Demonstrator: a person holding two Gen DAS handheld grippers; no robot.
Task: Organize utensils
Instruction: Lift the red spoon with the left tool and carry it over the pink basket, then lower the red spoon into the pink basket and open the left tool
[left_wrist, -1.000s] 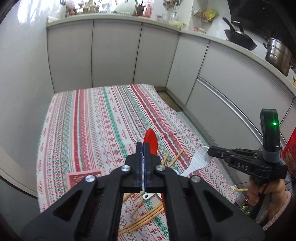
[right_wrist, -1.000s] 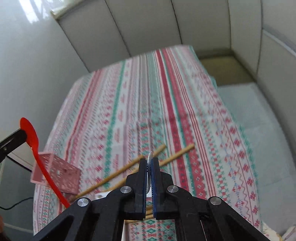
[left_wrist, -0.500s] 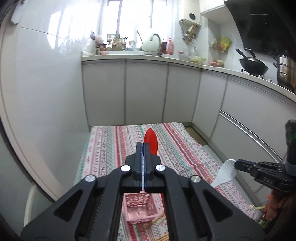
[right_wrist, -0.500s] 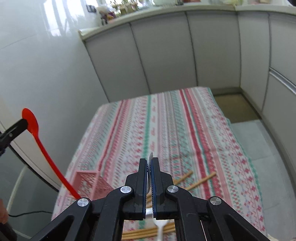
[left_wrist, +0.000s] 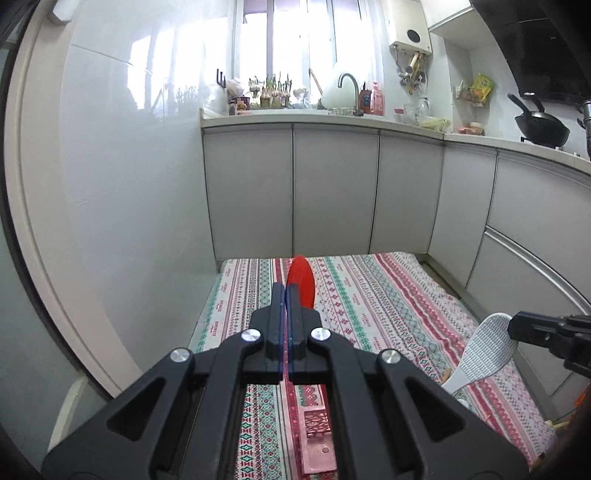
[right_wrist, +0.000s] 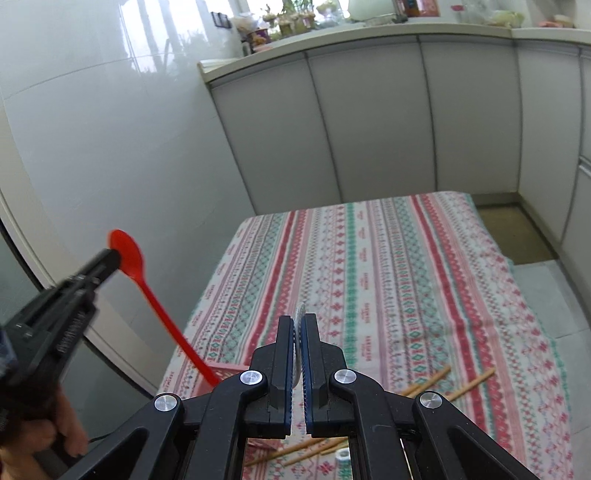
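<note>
My left gripper (left_wrist: 286, 290) is shut on the bowl of a red spoon (left_wrist: 302, 282). In the right wrist view the red spoon (right_wrist: 127, 254) hangs handle-down from the left gripper (right_wrist: 110, 258), its tip in the pink basket (right_wrist: 229, 371). The pink basket (left_wrist: 316, 435) sits below the left gripper. My right gripper (right_wrist: 298, 321) is shut on a white rice paddle (right_wrist: 299, 312), which also shows in the left wrist view (left_wrist: 480, 350), held up at the right. Several wooden chopsticks (right_wrist: 454, 382) lie on the striped tablecloth (right_wrist: 369, 258).
The table stands in a kitchen corner, with a white wall (left_wrist: 129, 221) on the left and grey cabinets (left_wrist: 332, 192) behind and along the right. A wok (left_wrist: 541, 127) sits on the counter.
Both grippers have lifted and tilted up, so the views show more wall and cabinets. The red spoon's handle now reaches into the pink basket.
</note>
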